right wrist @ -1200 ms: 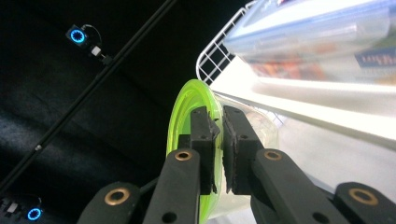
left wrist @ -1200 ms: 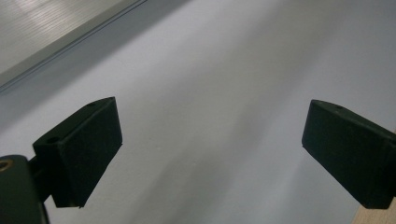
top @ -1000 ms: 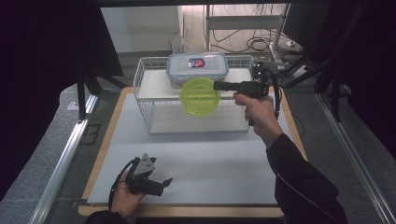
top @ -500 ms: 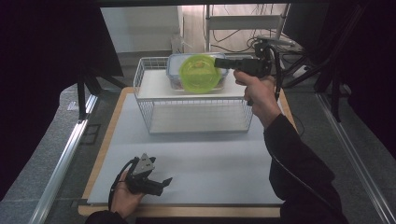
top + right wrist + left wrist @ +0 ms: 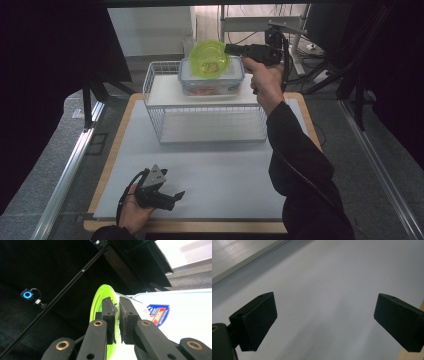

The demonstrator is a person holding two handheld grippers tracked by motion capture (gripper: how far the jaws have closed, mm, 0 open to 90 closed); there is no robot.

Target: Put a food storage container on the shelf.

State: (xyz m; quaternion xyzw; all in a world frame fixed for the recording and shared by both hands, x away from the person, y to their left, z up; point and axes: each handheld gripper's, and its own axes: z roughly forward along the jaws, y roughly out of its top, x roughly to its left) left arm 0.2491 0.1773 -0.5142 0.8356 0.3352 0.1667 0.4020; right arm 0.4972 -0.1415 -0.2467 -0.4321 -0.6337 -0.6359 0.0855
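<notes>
My right gripper [image 5: 228,49] is shut on the rim of a translucent green plate [image 5: 209,57] and holds it on edge, high above the far side of the table. In the right gripper view the two pads [image 5: 108,312] pinch the green plate [image 5: 98,301] between them. Just below stands a clear lidded food box [image 5: 212,84] on top of a white wire rack [image 5: 200,122]; its white lid with a red and blue label [image 5: 182,315] lies beyond the jaws. My left gripper [image 5: 176,196] rests at the table's front left, open [image 5: 325,320], nothing between its jaws.
The rack stands at the back of a white mat [image 5: 220,175] on a wooden-edged table [image 5: 102,172]. Metal rails [image 5: 65,175] run along both sides. Cables and a metal stand [image 5: 295,30] lie behind the rack. Dark curtains flank the scene.
My right gripper has lifted the green plate from in front of the rack's top shelf up and farther back, over the food box. The left gripper has stayed put.
</notes>
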